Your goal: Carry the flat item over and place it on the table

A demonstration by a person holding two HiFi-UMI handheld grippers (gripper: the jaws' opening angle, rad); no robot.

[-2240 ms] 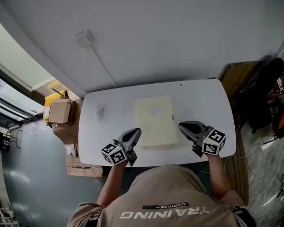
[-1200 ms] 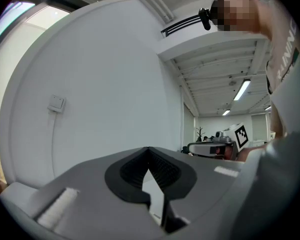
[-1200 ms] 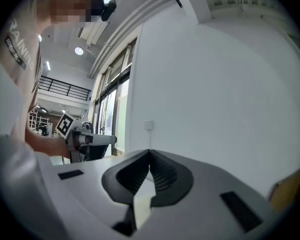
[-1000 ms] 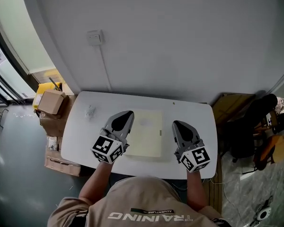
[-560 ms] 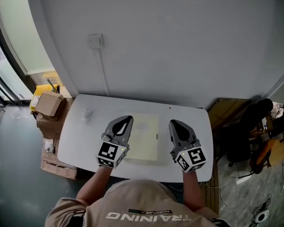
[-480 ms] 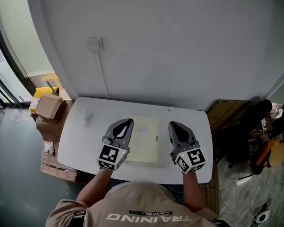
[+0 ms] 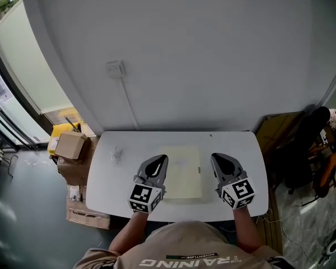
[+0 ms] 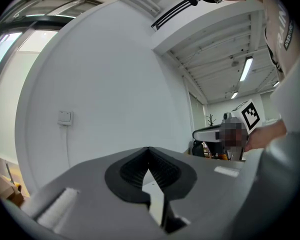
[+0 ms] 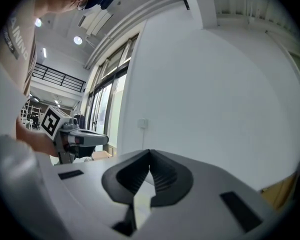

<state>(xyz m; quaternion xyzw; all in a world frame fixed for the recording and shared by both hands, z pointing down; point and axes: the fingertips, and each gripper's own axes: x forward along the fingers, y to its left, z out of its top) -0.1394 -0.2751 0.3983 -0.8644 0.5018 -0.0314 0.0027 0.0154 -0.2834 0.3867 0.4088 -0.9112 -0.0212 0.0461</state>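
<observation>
A pale yellow flat item (image 7: 182, 170) lies in the middle of the white table (image 7: 243, 149). My left gripper (image 7: 161, 159) hovers over its left edge, shut and holding nothing. On the other side my right gripper (image 7: 217, 158) hangs just off its right edge, also shut and empty. In the left gripper view the shut jaws (image 8: 149, 152) point at the white wall, with the right gripper (image 8: 217, 133) off to the side. The right gripper view shows its own closed tips (image 9: 150, 154) and the left gripper (image 9: 75, 136) beside them.
A small crumpled bit (image 7: 117, 153) lies on the table's left part. Cardboard boxes (image 7: 71, 145) and a yellow object (image 7: 59, 134) stand on the floor to the left. A wall switch (image 7: 115, 69) with a cable is above the table. A dark chair (image 7: 308, 144) and a brown board (image 7: 271, 129) stand at the right.
Both grippers have lifted from the table's front edge and now hover higher beside the flat item. The head view has swung about. The flat item has not moved.
</observation>
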